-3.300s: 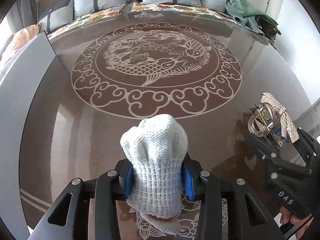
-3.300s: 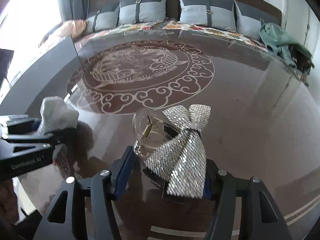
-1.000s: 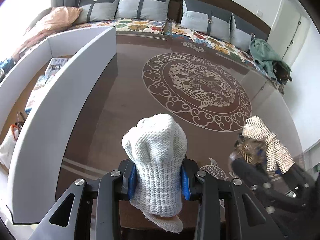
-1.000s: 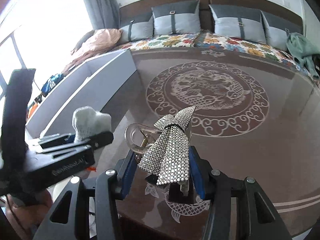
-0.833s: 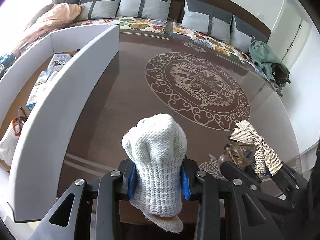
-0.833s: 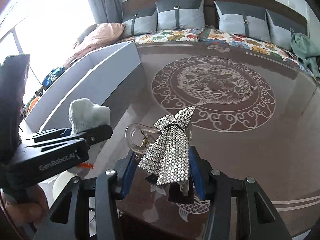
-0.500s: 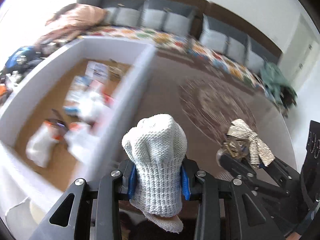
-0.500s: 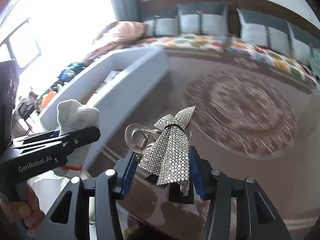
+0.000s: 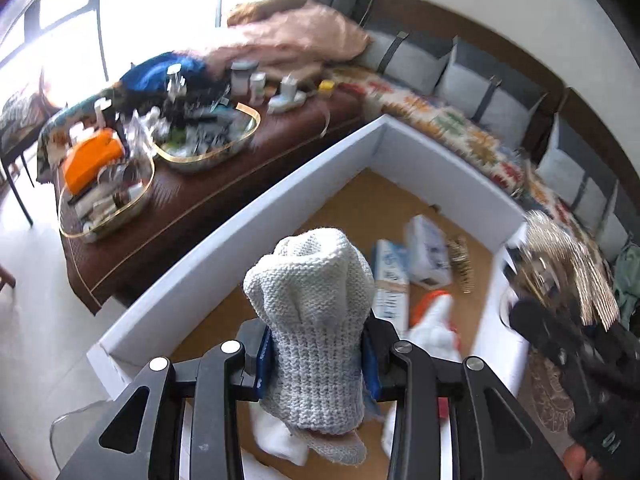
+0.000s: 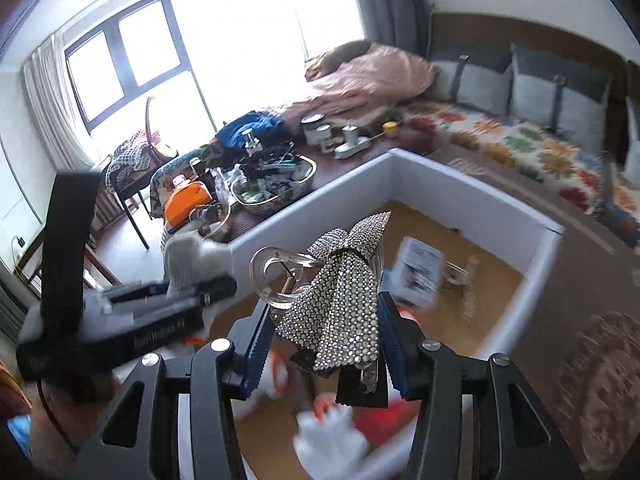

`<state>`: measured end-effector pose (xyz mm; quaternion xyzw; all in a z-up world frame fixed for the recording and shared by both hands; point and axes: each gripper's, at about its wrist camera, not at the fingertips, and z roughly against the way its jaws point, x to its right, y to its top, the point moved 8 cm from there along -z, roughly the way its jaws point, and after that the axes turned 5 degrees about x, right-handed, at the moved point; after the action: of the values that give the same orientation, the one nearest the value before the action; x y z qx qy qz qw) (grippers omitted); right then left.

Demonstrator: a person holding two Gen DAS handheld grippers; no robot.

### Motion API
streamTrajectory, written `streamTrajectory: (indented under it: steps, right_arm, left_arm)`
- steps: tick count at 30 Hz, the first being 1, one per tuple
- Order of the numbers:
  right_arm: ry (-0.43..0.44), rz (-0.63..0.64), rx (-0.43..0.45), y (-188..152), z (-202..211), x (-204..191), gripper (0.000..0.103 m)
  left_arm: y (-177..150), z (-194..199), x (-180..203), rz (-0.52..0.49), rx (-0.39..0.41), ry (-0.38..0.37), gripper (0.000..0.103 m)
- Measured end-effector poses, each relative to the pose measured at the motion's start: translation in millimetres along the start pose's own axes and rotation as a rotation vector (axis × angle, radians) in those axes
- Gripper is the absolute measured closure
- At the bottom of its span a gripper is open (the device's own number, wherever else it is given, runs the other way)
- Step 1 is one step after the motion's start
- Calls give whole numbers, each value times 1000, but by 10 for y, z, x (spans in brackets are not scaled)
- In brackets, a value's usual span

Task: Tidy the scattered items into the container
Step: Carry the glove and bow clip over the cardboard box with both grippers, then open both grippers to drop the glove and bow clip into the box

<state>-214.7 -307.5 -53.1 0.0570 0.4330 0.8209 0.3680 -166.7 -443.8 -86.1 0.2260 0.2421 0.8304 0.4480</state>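
Note:
My left gripper (image 9: 316, 354) is shut on a white knitted glove (image 9: 312, 312) and holds it above the near end of a white-walled box (image 9: 248, 224) with a brown floor. My right gripper (image 10: 324, 344) is shut on a rhinestone bow hair clip (image 10: 340, 300) with a clear claw, held above the same box (image 10: 472, 196). The right gripper with the clip shows at the right of the left wrist view (image 9: 560, 276). The left gripper with the glove shows at the left of the right wrist view (image 10: 188, 264).
The box holds small packets (image 9: 428, 248), white gloves with orange trim (image 9: 432, 320) and a striped clip (image 9: 460, 264). A brown side table (image 9: 168, 200) left of the box carries gold-rimmed trays of clutter (image 9: 208, 132). A sofa with grey cushions (image 10: 560, 96) runs behind.
Both grippers have swung left from the brown patterned table to above the white box. Each keeps its hold: the glove in the left, the bow clip in the right.

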Motion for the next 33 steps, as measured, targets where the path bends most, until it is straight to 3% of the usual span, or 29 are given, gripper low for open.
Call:
streamTrajectory:
  steps: [1, 3, 5, 6, 11, 18, 24, 27, 33]
  right_arm:
    - [24, -28, -41, 8, -177, -25, 53]
    - [73, -84, -124, 26, -526, -76, 51]
    - [46, -107, -153, 16, -623, -29, 43]
    - [32, -118, -167, 12, -670, -5, 41]
    - [9, -180, -159, -14, -534, 122, 40]
    - [-160, -75, -249, -390, 16, 230, 40]
    - [-176, -32, -195, -461, 717, 11, 40]
    - [-187, 0, -182, -432, 832, -69, 40]
    - [-209, 63, -158, -373, 1061, -230, 40]
  left_arm:
    - [-1, -72, -75, 10, -26, 3, 66]
    - [-39, -199, -138, 19, -83, 22, 54]
    - [-81, -276, -199, 28, -127, 43, 7]
    - [-105, -248, -204, 25, -118, 48, 3]
    - [-137, -43, -170, 34, -76, 48, 2]
    - [-344, 617, -75, 34, -12, 96, 2]
    - [-391, 1311, 74, -23, 104, 156, 2]
    - [-350, 1590, 160, -44, 155, 171, 2]
    - [-352, 1784, 230, 1, 155, 76, 1]
